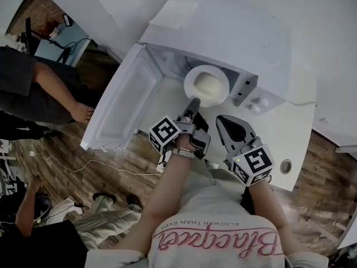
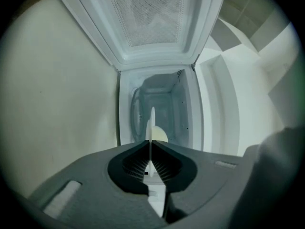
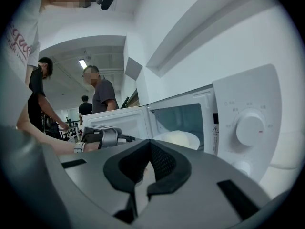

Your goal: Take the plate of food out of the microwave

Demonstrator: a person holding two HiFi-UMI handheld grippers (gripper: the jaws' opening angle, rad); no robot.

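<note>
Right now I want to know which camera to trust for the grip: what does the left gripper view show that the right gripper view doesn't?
Only the left gripper view: the left gripper shut on the rim of the plate, seen edge-on, and the mesh window of the open door.
Only the right gripper view: the control dial, bystanders behind, and the right gripper, jaws together with nothing between them.
Both: the plate with its pale food, the open door and the microwave cavity.

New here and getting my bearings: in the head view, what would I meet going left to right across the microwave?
Open door → plate of food → control knobs.
</note>
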